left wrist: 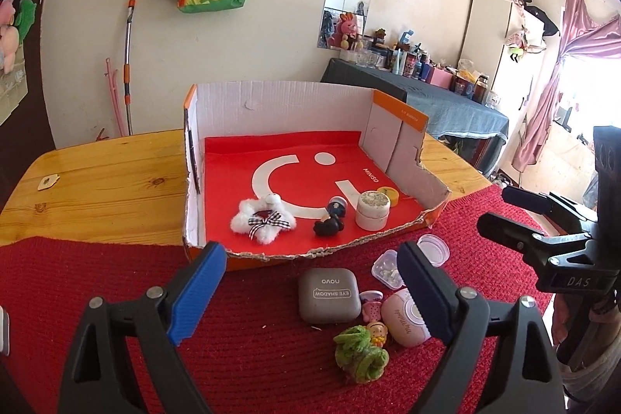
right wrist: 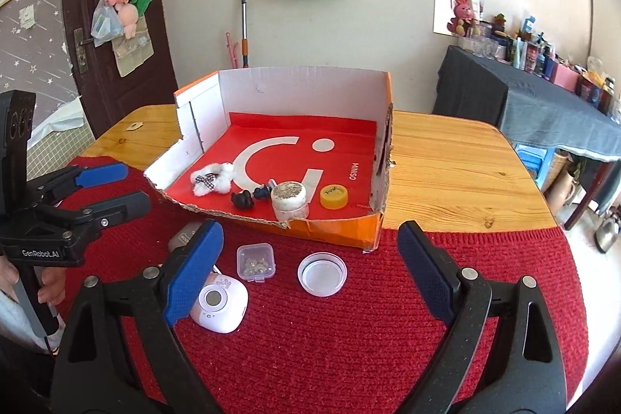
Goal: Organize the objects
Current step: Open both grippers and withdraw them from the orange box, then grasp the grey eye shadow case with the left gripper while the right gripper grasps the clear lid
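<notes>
The cardboard box (left wrist: 279,103) with a red lining holds a white plush star (left wrist: 260,220), a black figurine (left wrist: 330,220), a white jar (left wrist: 372,210) and a yellow cap (left wrist: 390,194). In front of it, on the red mat, lie a grey eye-shadow case (left wrist: 329,299), a pink round gadget (left wrist: 403,317), a green plush (left wrist: 361,352), a small clear box (right wrist: 256,262) and a clear lid (right wrist: 322,274). My left gripper (left wrist: 310,255) hovers open over the case. My right gripper (right wrist: 310,233) stands open above the lid. Nothing is between either pair of fingers.
The red mat (right wrist: 349,336) covers the near part of a wooden table (right wrist: 458,165). Bare wood lies left and right of the box. A hand (right wrist: 50,291) holds the left gripper's handle. A cluttered side table (right wrist: 551,92) stands at the far right.
</notes>
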`<state>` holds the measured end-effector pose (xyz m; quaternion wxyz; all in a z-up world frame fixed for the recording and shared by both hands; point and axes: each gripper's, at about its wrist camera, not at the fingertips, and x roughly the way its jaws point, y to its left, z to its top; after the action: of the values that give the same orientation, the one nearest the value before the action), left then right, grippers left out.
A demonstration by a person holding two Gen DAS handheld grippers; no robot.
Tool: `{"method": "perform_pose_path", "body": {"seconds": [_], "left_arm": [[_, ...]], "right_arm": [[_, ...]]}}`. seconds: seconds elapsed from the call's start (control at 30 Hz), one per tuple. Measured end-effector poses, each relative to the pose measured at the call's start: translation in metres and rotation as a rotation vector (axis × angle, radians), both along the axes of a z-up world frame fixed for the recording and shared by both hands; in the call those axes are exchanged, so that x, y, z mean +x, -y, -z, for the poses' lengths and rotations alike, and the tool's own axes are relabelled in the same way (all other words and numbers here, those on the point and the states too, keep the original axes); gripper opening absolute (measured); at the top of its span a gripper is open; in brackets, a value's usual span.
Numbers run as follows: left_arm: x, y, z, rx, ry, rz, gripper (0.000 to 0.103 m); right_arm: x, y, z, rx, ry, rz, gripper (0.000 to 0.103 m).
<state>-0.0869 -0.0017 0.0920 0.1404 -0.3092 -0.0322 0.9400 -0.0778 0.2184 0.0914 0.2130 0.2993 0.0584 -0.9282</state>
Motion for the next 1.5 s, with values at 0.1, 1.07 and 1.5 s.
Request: {"method": "perform_pose_path", "body": {"seconds": [0.1, 1.07, 1.5], "left_arm": [[0.003, -0.001, 0.007, 0.001, 0.010, -0.011, 0.096], [-0.041, -0.016, 0.063, -0.120, 0.278, 0.128, 0.097], [-0.042, -0.012, 0.059, -0.180, 0.261, 0.154, 0.095]], "right_arm": [[0.001, -0.003, 0.010, 0.011, -0.010, 0.031, 0.093], [-0.029, -0.014, 0.054, 0.045, 0.155, 0.074, 0.093], [-0.043, -0.004, 0.066, 0.148, 0.218, 0.055, 0.093]]}}
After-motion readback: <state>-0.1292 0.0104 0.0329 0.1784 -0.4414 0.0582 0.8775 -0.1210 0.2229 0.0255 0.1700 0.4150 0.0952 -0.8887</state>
